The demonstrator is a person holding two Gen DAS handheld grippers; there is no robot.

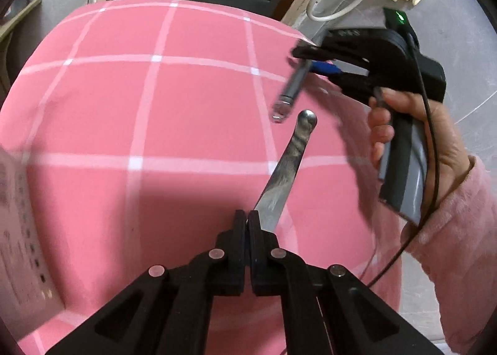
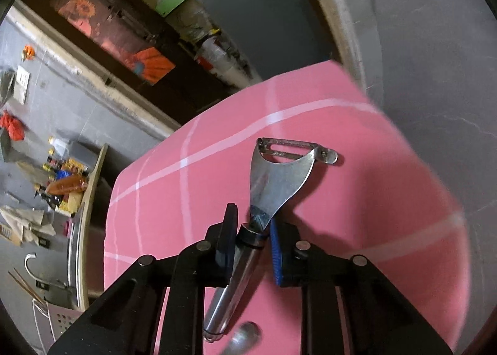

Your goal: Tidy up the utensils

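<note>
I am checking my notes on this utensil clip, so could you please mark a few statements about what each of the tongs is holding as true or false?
1. The left tongs are shut on a flat metal utensil handle. True.
2. The right tongs hold a wooden spoon. False: they grip a metal peeler near the joint of head and handle.
3. The peeler's blade end points away from the right wrist camera. True.
4. The cloth under the utensils is plain blue. False: it is pink with white grid lines.
5. The left tongs are wide open and hold nothing. False: they are closed on the handle.
</note>
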